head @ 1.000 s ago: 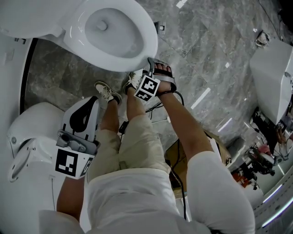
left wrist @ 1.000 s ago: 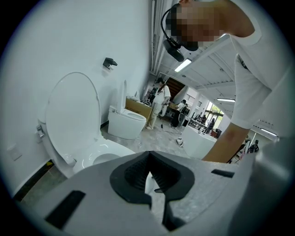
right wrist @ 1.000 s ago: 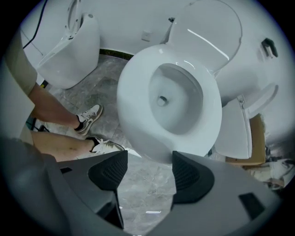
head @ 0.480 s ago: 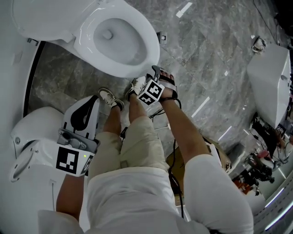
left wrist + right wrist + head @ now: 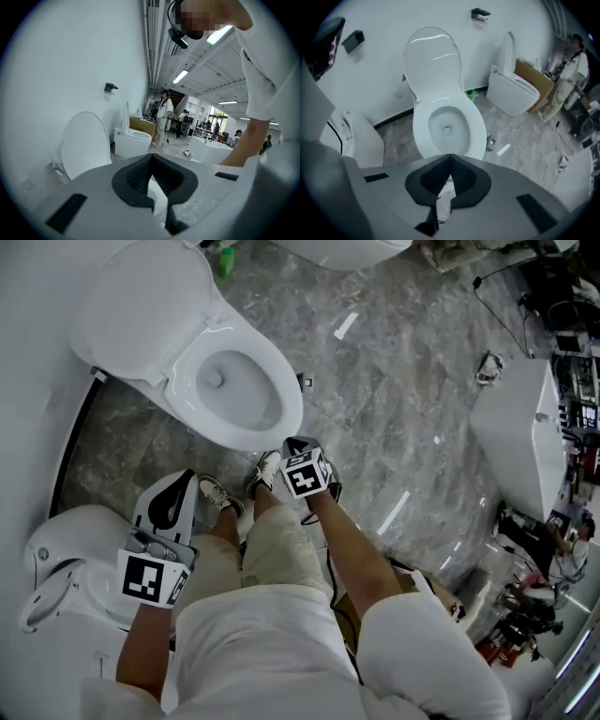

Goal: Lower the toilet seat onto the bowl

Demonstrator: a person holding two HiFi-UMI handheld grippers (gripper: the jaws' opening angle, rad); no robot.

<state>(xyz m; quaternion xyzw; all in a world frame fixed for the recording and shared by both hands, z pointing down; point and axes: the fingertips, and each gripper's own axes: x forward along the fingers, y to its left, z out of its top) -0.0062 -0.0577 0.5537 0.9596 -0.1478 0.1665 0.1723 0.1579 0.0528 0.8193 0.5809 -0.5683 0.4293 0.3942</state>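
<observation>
Right hand-held gripper withdrawn, toilet seat down
Its jaws have snapped shut on nothing; left hand-held gripper likewise closed, empty. At 11 o'clock the seat lies flat on the bowl, so lowering looks done

A grey marble floor fills the room. A green bottle stands on it near the white wall. A second toilet sits at lower left, and a white bathtub well off to the right. A cardboard box stands behind a third toilet.
</observation>
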